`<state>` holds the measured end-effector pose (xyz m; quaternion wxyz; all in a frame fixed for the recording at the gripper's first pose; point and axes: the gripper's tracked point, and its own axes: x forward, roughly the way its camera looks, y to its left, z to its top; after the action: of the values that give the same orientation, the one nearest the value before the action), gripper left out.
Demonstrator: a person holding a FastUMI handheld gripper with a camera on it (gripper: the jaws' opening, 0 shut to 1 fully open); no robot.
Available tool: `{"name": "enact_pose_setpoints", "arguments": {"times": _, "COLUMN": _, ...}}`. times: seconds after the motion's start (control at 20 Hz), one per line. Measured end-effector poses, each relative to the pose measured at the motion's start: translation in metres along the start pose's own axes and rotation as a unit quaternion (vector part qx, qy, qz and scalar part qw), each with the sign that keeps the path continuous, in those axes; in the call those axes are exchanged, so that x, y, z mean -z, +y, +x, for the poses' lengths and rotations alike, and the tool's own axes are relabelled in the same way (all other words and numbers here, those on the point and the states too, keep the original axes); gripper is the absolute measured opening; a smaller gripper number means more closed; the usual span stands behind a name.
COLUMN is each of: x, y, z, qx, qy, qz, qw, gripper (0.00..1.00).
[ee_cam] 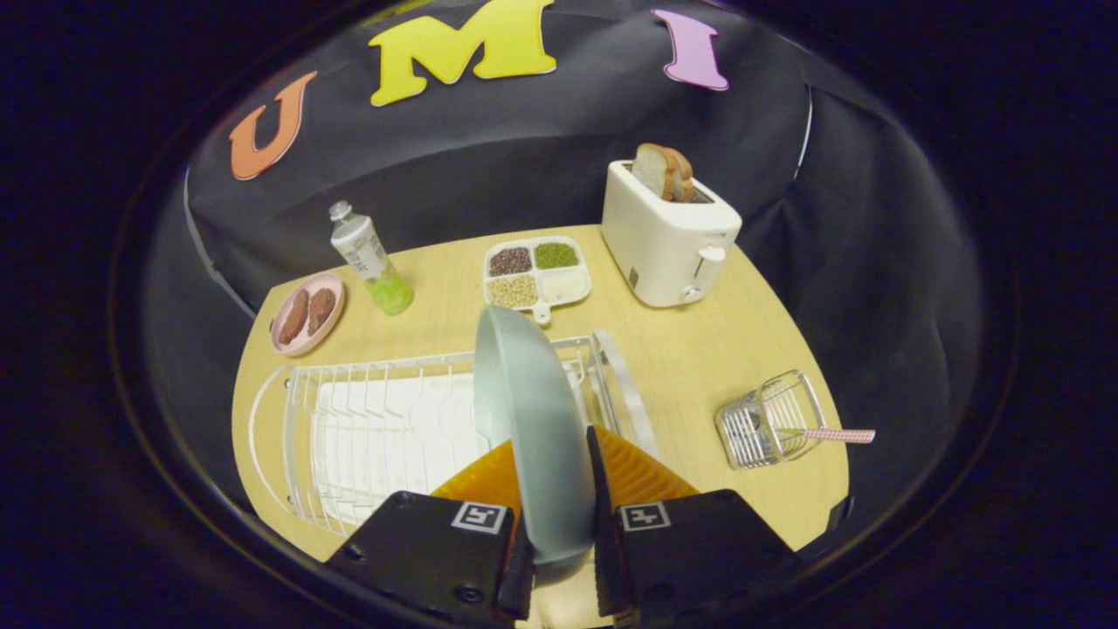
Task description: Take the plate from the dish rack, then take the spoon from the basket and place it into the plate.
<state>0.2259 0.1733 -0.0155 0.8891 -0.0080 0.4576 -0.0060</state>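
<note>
1. This is a staged kitchen corner set up inside a recording booth, not a lived-in home: a black cloth wall (pixel 541 166) hangs close behind and around a small, pale wooden worktop (pixel 699 349).
2. Kitchen goods mark the theme: a white toaster (pixel 668 240) with bread slices (pixel 664 172) standing in its slot at the far right.
3. A white wire dish rack (pixel 384 428) takes up the near left, and a wire basket (pixel 769 428) lies on its side at the right.
4. Food props fill the far edge: a divided tray of grains and beans (pixel 534 273), a pink plate of brown pieces (pixel 306 313) and a drink bottle (pixel 371 259).
</note>
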Motion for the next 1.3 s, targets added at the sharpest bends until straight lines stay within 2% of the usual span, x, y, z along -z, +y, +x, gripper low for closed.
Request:
{"name": "enact_pose_setpoints", "arguments": {"times": 0.25, "x": -0.008, "y": -0.002, "z": -0.006, "qx": 0.029, "qy": -0.021, "qz": -0.005, "qw": 0.999, "gripper": 0.33}}
{"name": "enact_pose_setpoints", "arguments": {"times": 0.4, "x": -0.020, "y": 0.001, "z": -0.022, "qx": 0.022, "qy": -0.045, "qz": -0.007, "qw": 0.999, "gripper": 0.33}}
{"name": "enact_pose_setpoints", "arguments": {"times": 0.5, "x": -0.013, "y": 0.008, "z": -0.038, "qx": -0.008, "qy": -0.049, "qz": -0.008, "qw": 0.999, "gripper": 0.33}}
{"name": "enact_pose_setpoints", "arguments": {"times": 0.65, "x": 0.026, "y": 0.022, "z": -0.067, "qx": -0.081, "qy": -0.032, "qz": -0.012, "qw": 0.996, "gripper": 0.33}}
{"name": "enact_pose_setpoints", "arguments": {"times": 0.95, "x": 0.126, "y": 0.007, "z": -0.113, "qx": -0.150, "qy": -0.082, "qz": -0.062, "qw": 0.983, "gripper": 0.33}}
{"name": "enact_pose_setpoints", "arguments": {"times": 1.1, "x": 0.172, "y": -0.009, "z": -0.104, "qx": -0.182, "qy": -0.068, "qz": -0.025, "qw": 0.981, "gripper": 0.33}}
{"name": "enact_pose_setpoints", "arguments": {"times": 1.3, "x": 0.219, "y": -0.028, "z": -0.056, "qx": -0.226, "qy": -0.033, "qz": 0.062, "qw": 0.971, "gripper": 0.33}}
